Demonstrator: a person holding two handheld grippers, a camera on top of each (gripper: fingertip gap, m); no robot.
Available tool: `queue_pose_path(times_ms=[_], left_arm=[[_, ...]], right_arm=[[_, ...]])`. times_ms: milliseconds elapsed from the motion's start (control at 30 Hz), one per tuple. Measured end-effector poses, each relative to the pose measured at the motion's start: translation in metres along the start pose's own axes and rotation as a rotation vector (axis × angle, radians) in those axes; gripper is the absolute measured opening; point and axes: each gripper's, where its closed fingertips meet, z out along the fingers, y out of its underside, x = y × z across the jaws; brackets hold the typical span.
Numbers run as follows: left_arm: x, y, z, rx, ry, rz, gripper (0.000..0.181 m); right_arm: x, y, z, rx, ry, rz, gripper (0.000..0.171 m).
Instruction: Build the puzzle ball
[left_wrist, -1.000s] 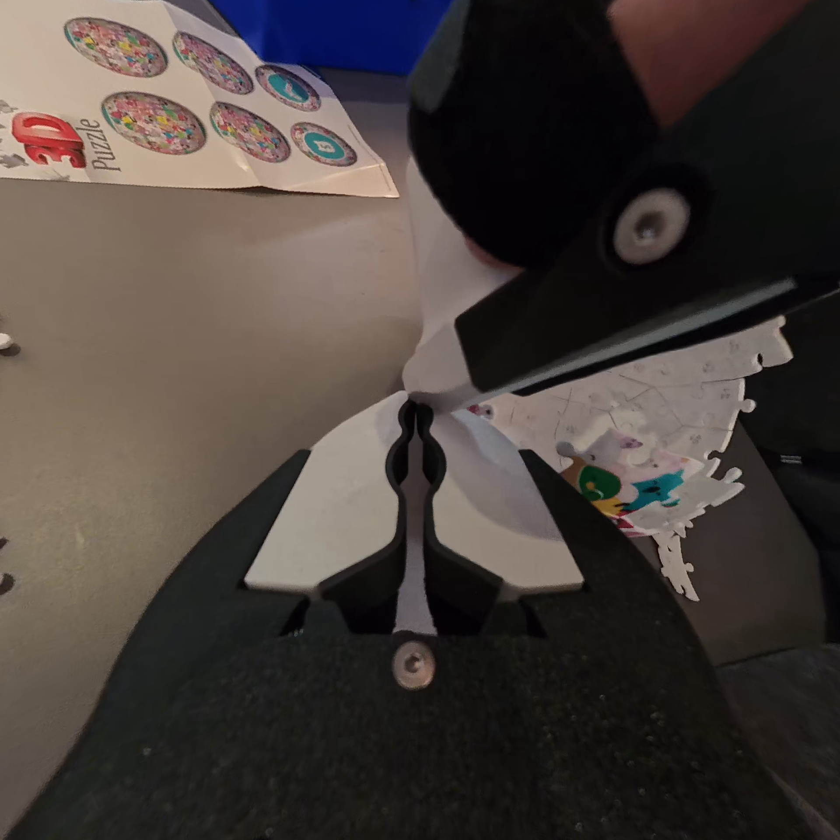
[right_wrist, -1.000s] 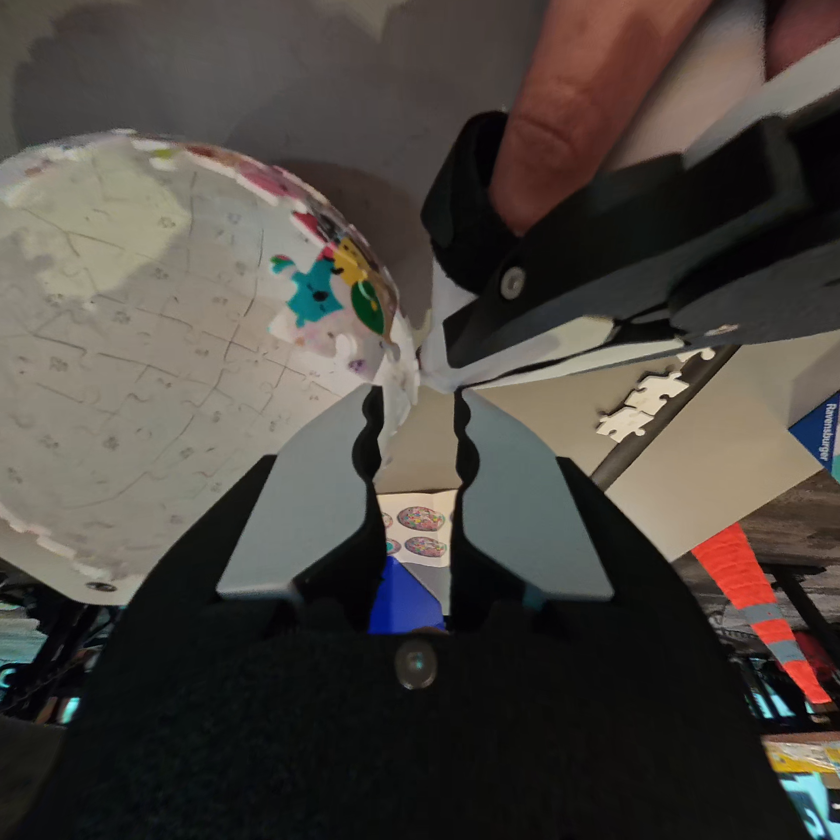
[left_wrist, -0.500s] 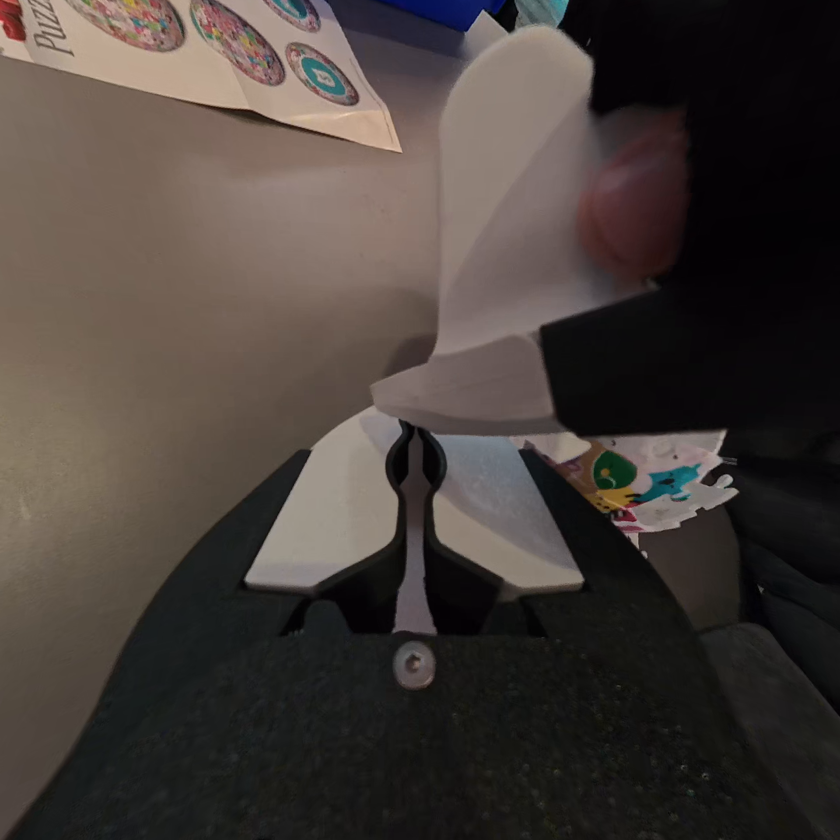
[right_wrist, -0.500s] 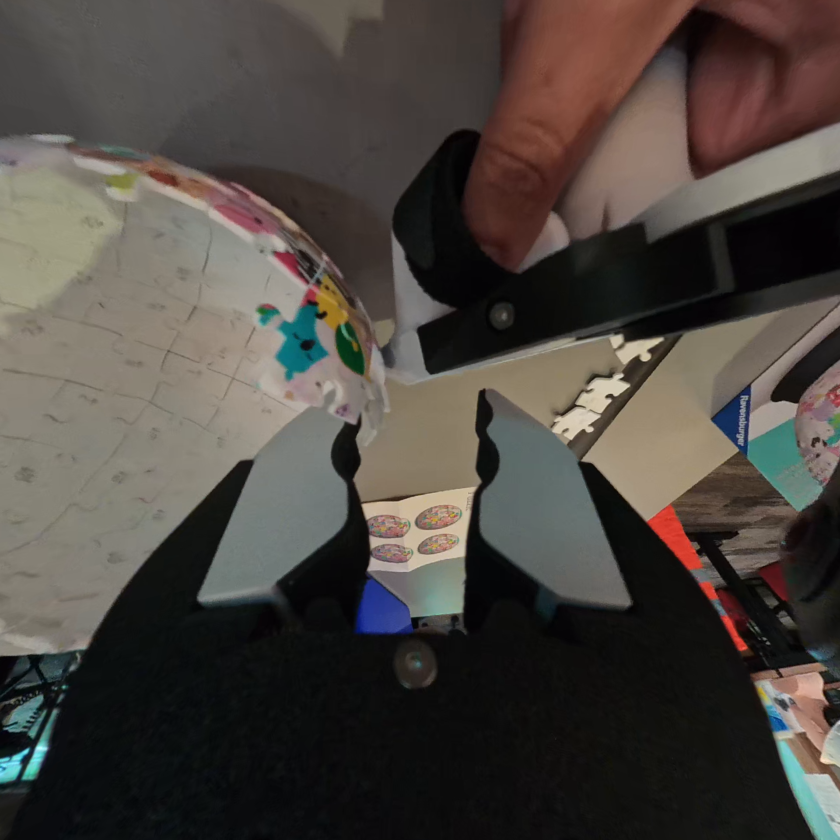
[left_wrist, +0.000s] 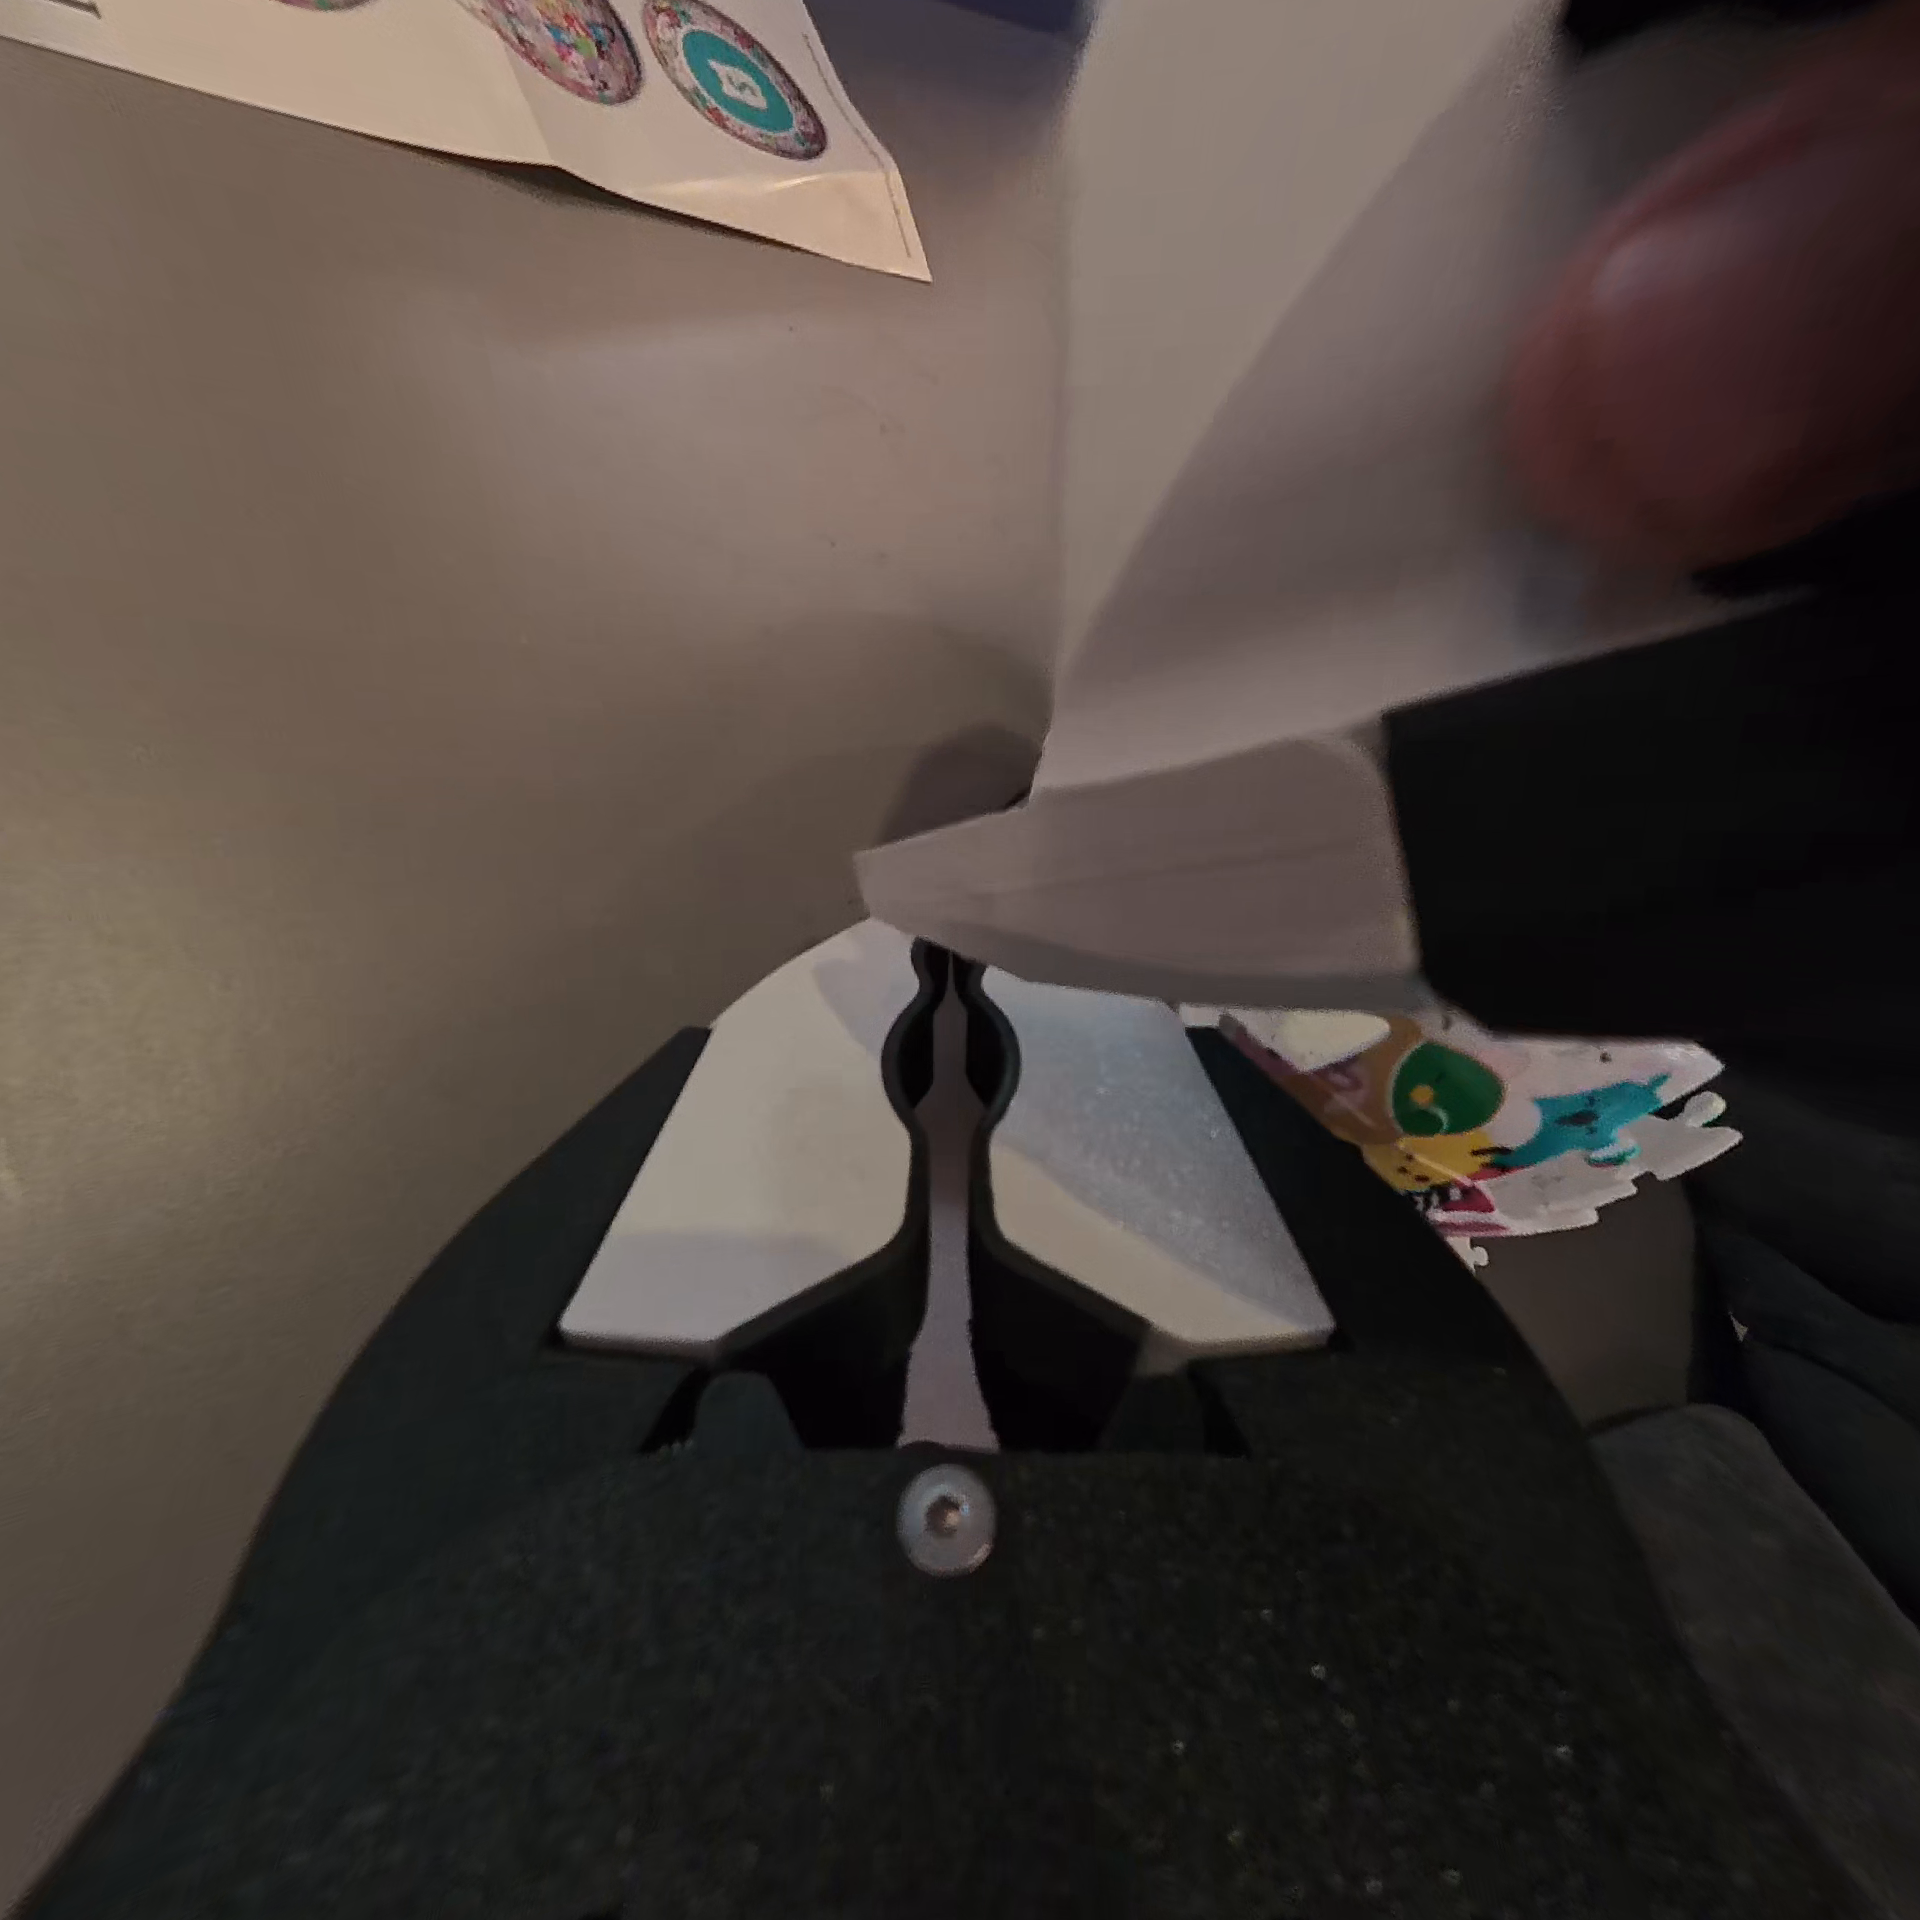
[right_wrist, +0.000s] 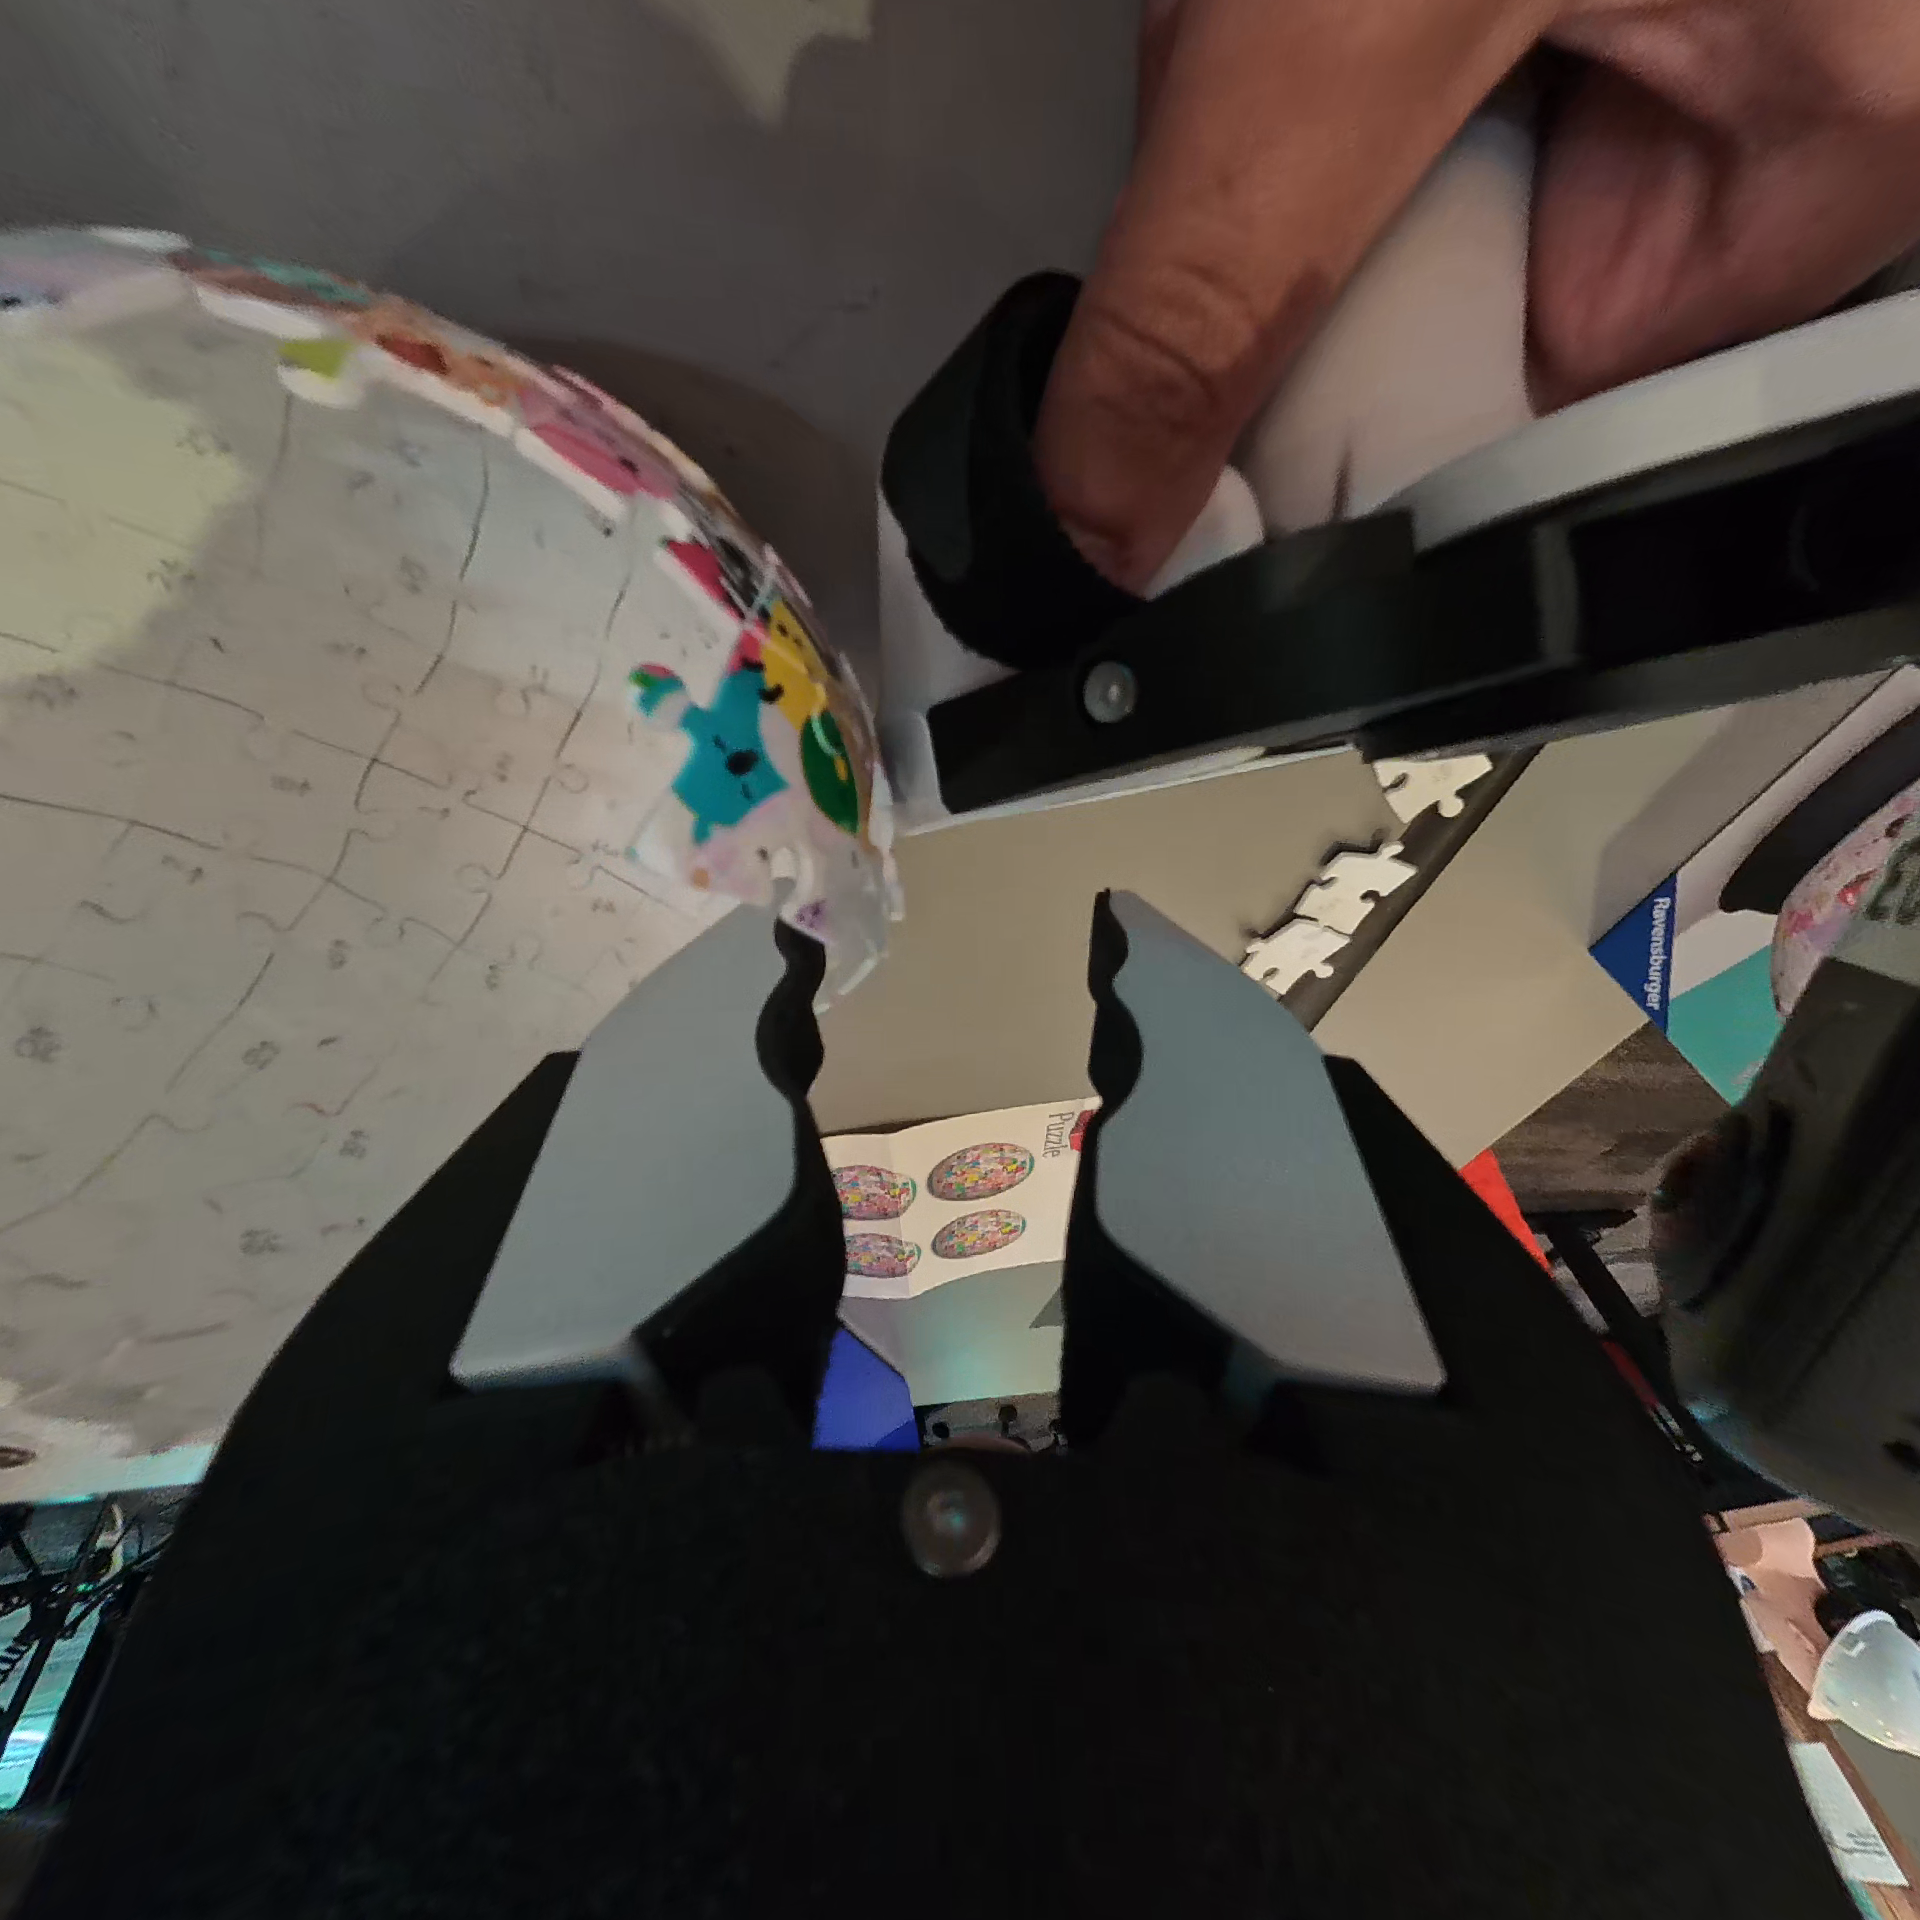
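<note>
Right wrist view only: shows puzzle ball (right_wrist: 343, 831) as a curved part-built shell, pale inner side with piece seams facing camera, printed jagged rim pointing toward right gripper (right_wrist: 940, 940). Fingers spread wide, grasping nothing; left tip just at rim. Also shows loose white pieces (right_wrist: 1340, 904) on grey table (right_wrist: 1049, 935), hand (right_wrist: 1507, 239) on left gripper (right_wrist: 909, 774).
Left wrist view: left gripper (left_wrist: 948, 971) pinched nearly closed on thin pale strip; what it is, cannot tell. Printed shell edge (left_wrist: 1507, 1122) peeks out right. Glossy leaflet (left_wrist: 644, 114) flat, far left. Right gripper blurred overhead.
</note>
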Motion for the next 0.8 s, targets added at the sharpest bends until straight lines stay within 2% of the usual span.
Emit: queue_pose_path(times_ms=[267,367,433,533,633,733,800], left_arm=[[0.000,0.002,0.002,-0.016,-0.006,0.001,0.000],[0.000,0.000,0.000,0.000,0.001,-0.006,0.000],[0.000,-0.002,-0.004,0.026,-0.003,0.000,0.000],[-0.007,-0.007,-0.020,0.090,-0.062,0.024,0.000],[-0.012,-0.016,-0.047,0.191,-0.140,0.024,0.004],[-0.010,-0.021,-0.083,0.263,-0.304,0.046,0.015],[0.008,-0.029,-0.111,0.351,-0.402,0.067,0.022]], right_arm=[[0.001,-0.003,0.005,-0.005,0.013,-0.003,0.047],[0.002,-0.002,-0.008,0.031,0.010,0.010,0.053],[0.009,0.001,-0.030,0.087,0.044,0.051,0.056],[0.015,0.010,-0.079,0.263,0.119,0.186,0.056],[-0.005,0.028,-0.122,0.461,0.213,0.329,0.054],[-0.053,0.043,-0.146,0.732,0.300,0.503,0.048],[-0.095,0.049,-0.148,0.944,0.327,0.616,0.048]])
